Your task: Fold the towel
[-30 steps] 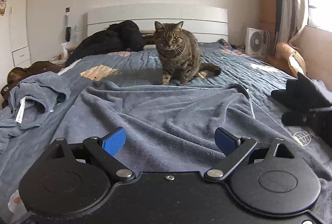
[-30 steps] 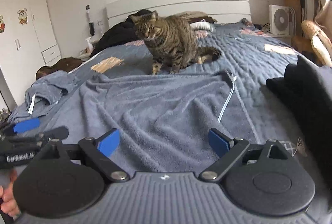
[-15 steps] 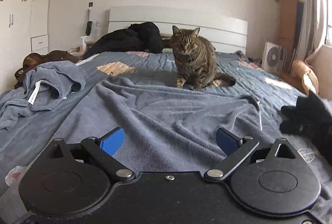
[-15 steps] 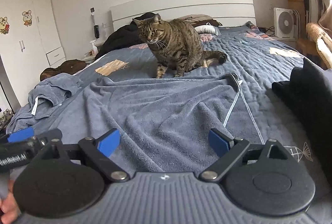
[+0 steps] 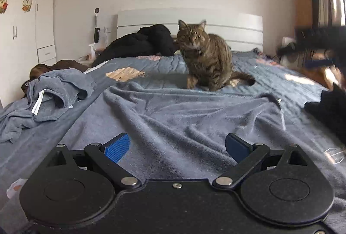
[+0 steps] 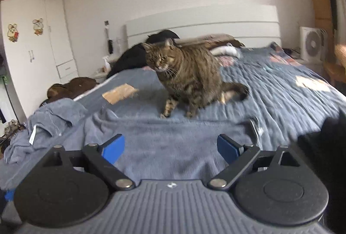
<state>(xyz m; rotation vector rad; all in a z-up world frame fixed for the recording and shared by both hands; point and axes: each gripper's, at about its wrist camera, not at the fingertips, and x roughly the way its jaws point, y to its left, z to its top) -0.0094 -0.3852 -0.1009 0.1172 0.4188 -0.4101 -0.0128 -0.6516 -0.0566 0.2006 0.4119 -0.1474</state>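
Nearest the lens, the left gripper (image 5: pixel 176 147) is seen with its blue pads (image 5: pixel 116 147) spread wide and nothing between them; grey towel (image 5: pixel 190 123) fills the gap below. The right gripper (image 6: pixel 170 149) is likewise held wide apart and empty, its pads over the same cloth.

The towel is spread, rumpled, across the blue quilted bedspread (image 5: pixel 287 86), directly ahead of both sets of fingers. Its long axis looks to run across the views, side to side, with the far hem lying just in front of the tabby cat (image 5: pixel 205 58). On the right, a pale trimmed edge and corner (image 6: pixel 257 128) are picked out. That corner is judged to be the right gripper's business, since it lies ahead and a little right of those fingers, while the towel's left end is nearer the left gripper. No fold is seen yet; a grasp at each end is judged to be the coming step. The cat, sitting at the far hem, could be disturbed if that hem is lifted.

Further left, a second grey towel (image 5: pixel 54 93) is heaped, a white tag (image 5: pixel 37 102) showing, its print too small to be read. Beyond, cartoon mouse stickers (image 6: pixel 24 30) are made out on the white wardrobe (image 6: pixel 39 39); no legible writing is found anywhere.
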